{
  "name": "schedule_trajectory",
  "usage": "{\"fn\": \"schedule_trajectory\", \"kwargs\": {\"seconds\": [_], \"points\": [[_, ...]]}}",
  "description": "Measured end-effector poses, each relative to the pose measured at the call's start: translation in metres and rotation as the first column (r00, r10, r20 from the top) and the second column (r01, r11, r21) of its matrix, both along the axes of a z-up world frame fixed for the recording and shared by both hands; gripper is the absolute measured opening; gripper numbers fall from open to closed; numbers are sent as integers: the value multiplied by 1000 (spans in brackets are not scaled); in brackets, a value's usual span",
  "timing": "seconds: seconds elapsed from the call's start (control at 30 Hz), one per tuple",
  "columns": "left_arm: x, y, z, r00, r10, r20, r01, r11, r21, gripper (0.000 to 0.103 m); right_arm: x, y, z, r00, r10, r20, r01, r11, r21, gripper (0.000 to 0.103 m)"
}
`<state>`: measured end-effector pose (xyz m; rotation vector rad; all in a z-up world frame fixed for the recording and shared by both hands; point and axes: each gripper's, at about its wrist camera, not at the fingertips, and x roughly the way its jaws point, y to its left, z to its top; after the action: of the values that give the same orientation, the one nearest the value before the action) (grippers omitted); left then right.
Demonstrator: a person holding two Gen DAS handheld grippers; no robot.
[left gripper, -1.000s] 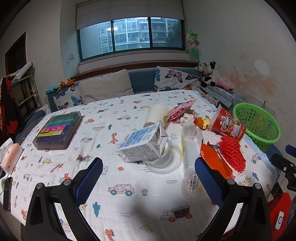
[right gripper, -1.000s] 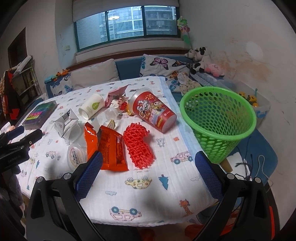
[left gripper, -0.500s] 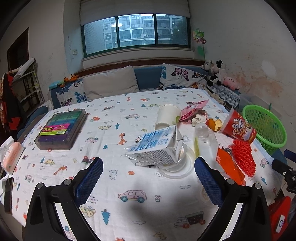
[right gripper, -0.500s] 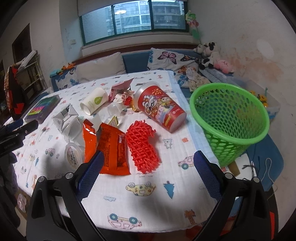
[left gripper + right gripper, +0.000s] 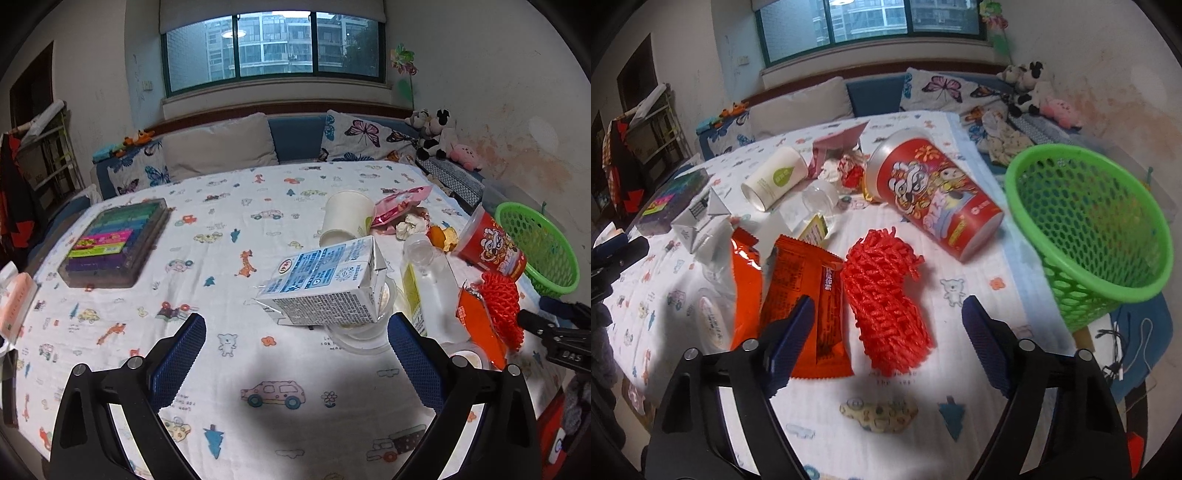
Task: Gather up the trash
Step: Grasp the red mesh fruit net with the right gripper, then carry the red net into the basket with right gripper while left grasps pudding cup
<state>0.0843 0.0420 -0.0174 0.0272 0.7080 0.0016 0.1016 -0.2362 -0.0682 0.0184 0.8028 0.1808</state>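
The right gripper (image 5: 886,332) hangs over the near edge of the desk (image 5: 960,391), its jaws closing, with the near end of the red foam fruit net (image 5: 886,295) lying between the blue pads, which do not yet touch it. The net stretches away from the gripper along the cartoon-print cloth. Just beside its left pad lies an orange snack wrapper (image 5: 805,295), and a second orange wrapper (image 5: 746,284) lies further left. Ahead of the gripper and slightly right, a red printed paper tub (image 5: 934,199) lies on its side. The green mesh basket (image 5: 1089,229) stands off the desk's edge to the gripper's right, ahead of its right pad. Farther ahead and left are a white paper cup (image 5: 775,177) on its side, a clear plastic bottle (image 5: 820,199) and a pink wrapper (image 5: 838,142).

The left gripper (image 5: 295,358) is spread wide with nothing between its pads, only bare cloth. Just ahead of it a flattened blue-and-white milk carton (image 5: 325,284) rests tilted over a clear plastic lid (image 5: 362,339). The bottle lies ahead of its right pad, with orange peel (image 5: 441,236) beyond. Far ahead to its left sits a clear case of coloured pens (image 5: 114,243). At its right edge the other gripper's black frame shows.
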Motion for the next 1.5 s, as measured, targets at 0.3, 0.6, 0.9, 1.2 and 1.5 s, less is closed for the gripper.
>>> {"fn": "schedule_trajectory", "kwargs": {"seconds": [0.3, 0.6, 0.9, 1.2, 1.5], "points": [[21, -7, -4, 999, -28, -27, 27, 1000, -3, 96, 18, 0, -11, 999, 22, -36, -22, 1000, -1, 63], [22, -7, -3, 999, -28, -40, 27, 1000, -14, 96, 23, 1, -17, 998, 39, -44, -38, 999, 14, 46], [-3, -32, -7, 986, -157, -57, 153, 986, -60, 96, 14, -7, -3, 1000, 26, 1, -26, 999, 28, 36], [-24, -73, -31, 949, -301, -99, 294, 953, -79, 96, 0, -19, 16, 999, 15, 35, -17, 998, 61, 36], [-16, -97, -52, 938, -315, -143, 310, 949, -55, 96, -12, -26, 28, 998, 6, 64, -10, 998, 62, 36]]}}
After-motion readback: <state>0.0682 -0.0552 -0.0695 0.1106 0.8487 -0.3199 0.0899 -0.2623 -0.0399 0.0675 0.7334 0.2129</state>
